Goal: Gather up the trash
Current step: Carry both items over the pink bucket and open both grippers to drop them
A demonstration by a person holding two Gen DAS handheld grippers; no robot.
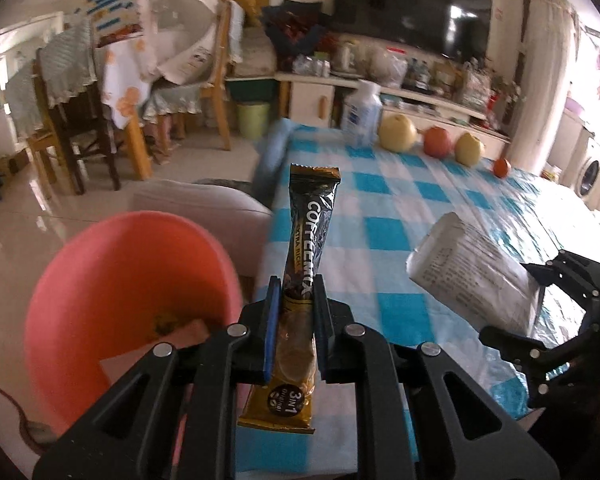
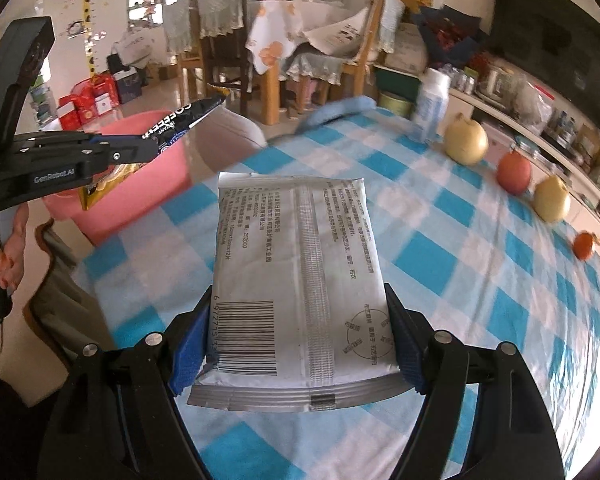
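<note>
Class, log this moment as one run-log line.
left gripper: holds coffee sachet | right gripper: holds white packet | pink basin: beside table

A lived-in home is shown. Beyond the fingers, a television point(image 1: 412, 4), cloth-draped dining chairs point(image 2: 220, 24) and a checked tablecloth point(image 2: 480, 280) are seen.

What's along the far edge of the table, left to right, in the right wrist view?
Blue cloth → white bottle → yellow pear → red apple → second yellow pear → small orange.
</note>
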